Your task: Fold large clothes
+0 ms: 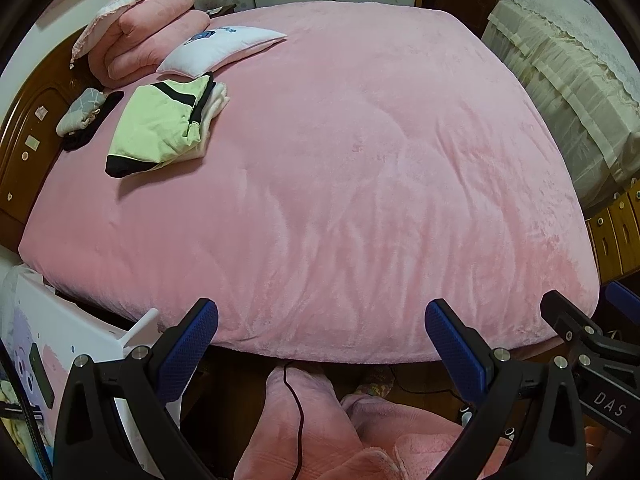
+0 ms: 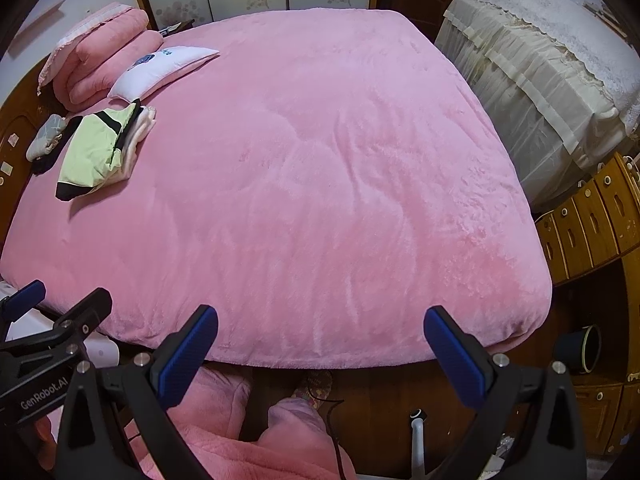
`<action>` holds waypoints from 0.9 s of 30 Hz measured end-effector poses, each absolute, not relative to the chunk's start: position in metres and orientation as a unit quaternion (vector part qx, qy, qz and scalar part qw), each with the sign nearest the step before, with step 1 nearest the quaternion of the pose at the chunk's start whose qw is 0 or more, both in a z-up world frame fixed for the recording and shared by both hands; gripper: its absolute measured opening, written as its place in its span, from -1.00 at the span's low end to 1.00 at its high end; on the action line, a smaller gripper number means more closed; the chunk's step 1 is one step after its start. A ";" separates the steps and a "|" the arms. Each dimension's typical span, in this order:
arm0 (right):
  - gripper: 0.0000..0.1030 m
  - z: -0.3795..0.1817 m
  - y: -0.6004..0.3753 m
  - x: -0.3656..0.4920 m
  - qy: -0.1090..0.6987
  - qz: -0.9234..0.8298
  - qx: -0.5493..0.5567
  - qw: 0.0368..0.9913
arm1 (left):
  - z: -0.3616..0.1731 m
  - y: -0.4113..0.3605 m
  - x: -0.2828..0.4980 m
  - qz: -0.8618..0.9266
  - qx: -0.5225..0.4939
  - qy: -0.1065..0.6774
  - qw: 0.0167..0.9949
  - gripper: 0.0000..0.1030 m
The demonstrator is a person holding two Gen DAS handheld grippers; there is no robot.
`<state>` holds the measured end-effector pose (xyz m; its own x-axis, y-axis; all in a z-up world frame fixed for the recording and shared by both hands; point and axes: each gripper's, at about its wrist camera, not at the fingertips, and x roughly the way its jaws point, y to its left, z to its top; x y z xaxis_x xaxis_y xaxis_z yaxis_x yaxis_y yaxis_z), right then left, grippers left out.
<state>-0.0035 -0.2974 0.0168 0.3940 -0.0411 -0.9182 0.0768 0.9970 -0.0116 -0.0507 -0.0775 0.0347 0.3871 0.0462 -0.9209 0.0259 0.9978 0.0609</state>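
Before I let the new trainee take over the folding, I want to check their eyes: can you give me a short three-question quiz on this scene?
1. True or false: the left gripper and right gripper are both open and empty.
2. Which lies nearest the folded green top? A) white pillow B) cream-covered furniture C) wooden drawers
3. Fill in: the green top lies on the pink ____.

Key: 1 true; 2 A; 3 bed.

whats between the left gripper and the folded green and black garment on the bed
Only bare pink bed cover. The left wrist view shows nothing lying between the open left gripper and the folded green and black garment.
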 end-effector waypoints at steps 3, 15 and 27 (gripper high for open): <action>1.00 0.017 -0.296 -0.004 0.548 -0.035 0.016 0.835 | 0.038 -0.079 -0.050 0.008 0.036 0.549 0.835 0.99; 1.00 0.017 -0.296 -0.005 0.549 -0.032 0.016 0.835 | 0.039 -0.081 -0.051 0.001 0.028 0.547 0.837 0.99; 1.00 0.017 -0.305 0.004 0.551 -0.025 0.015 0.834 | 0.039 -0.081 -0.048 0.008 0.030 0.550 0.835 0.99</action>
